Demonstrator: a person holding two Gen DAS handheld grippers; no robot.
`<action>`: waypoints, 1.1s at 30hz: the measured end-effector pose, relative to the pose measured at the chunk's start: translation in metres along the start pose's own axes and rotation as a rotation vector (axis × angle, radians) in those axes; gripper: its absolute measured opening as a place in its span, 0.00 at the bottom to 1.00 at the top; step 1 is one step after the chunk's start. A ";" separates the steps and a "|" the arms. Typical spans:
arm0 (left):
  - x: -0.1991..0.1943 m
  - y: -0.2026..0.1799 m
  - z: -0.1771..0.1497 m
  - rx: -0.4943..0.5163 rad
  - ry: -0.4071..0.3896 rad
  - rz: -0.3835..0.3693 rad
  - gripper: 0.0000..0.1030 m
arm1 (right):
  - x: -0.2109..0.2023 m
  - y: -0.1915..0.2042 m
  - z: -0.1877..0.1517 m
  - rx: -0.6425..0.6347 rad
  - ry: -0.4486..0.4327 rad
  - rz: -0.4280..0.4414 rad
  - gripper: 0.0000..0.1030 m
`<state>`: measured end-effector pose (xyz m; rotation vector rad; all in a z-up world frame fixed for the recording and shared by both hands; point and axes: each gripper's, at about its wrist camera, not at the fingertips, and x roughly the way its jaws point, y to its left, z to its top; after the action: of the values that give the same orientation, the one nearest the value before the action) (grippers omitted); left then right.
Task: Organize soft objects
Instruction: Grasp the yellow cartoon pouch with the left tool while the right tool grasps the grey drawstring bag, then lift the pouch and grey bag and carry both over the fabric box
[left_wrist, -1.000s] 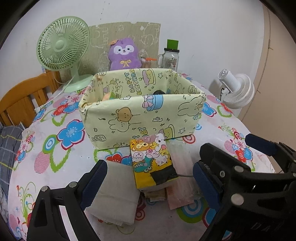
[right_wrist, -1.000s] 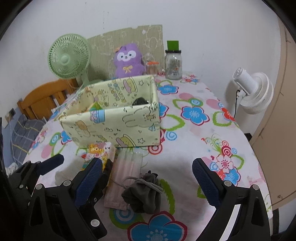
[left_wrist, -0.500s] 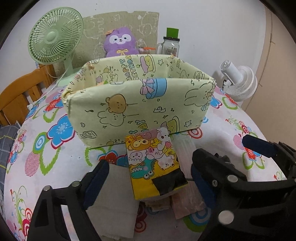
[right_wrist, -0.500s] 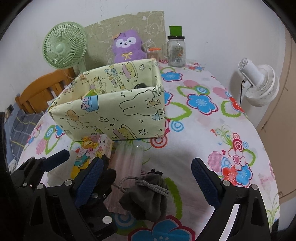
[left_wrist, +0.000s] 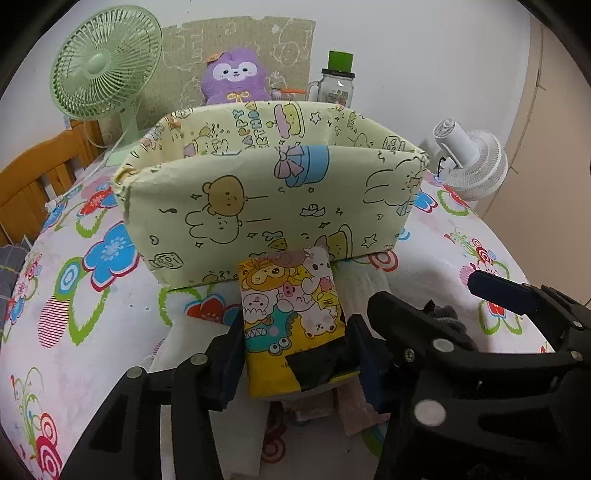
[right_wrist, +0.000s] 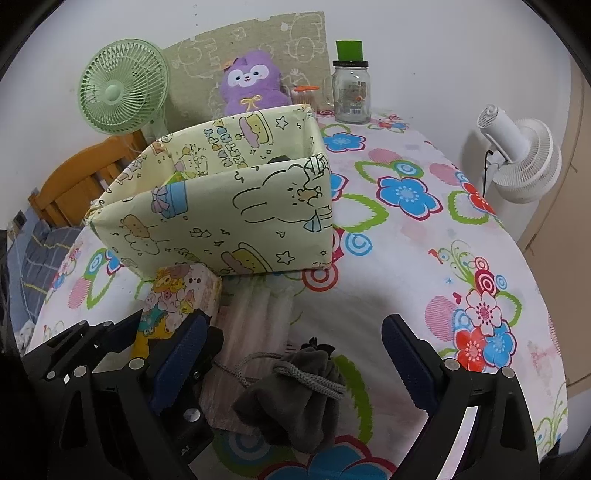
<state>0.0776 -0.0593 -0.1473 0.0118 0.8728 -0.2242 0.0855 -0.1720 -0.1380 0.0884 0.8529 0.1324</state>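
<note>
My left gripper (left_wrist: 295, 365) is shut on a yellow cartoon-print tissue pack (left_wrist: 291, 317), which lies in front of the pale yellow cartoon-print box (left_wrist: 273, 206). The pack also shows in the right wrist view (right_wrist: 177, 299). My right gripper (right_wrist: 295, 369) is open, its fingers on either side of a grey drawstring pouch (right_wrist: 295, 391) on the table. A pink face mask (right_wrist: 255, 325) lies between the pouch and the box. A white folded cloth (left_wrist: 188, 347) lies under my left gripper.
A green fan (left_wrist: 103, 70), a purple plush (left_wrist: 236, 77) and a glass jar (left_wrist: 336, 85) stand behind the box. A white fan (left_wrist: 472, 162) is off the table's right edge. A wooden chair (left_wrist: 33, 177) is at the left. The tablecloth (right_wrist: 424, 266) is floral.
My left gripper has moved forward and closed on the tissue pack. My right gripper has come nearer the grey pouch and stayed open.
</note>
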 end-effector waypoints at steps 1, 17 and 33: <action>-0.002 -0.001 -0.001 0.005 -0.004 0.003 0.52 | -0.001 0.000 -0.001 0.001 -0.001 -0.001 0.94; -0.011 -0.017 -0.021 0.037 -0.008 0.032 0.51 | -0.004 -0.011 -0.025 0.049 0.020 0.013 0.83; -0.016 -0.019 -0.014 0.045 -0.016 0.033 0.50 | -0.006 -0.008 -0.019 0.055 0.017 0.025 0.51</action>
<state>0.0538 -0.0730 -0.1427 0.0660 0.8506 -0.2123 0.0682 -0.1804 -0.1471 0.1501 0.8723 0.1331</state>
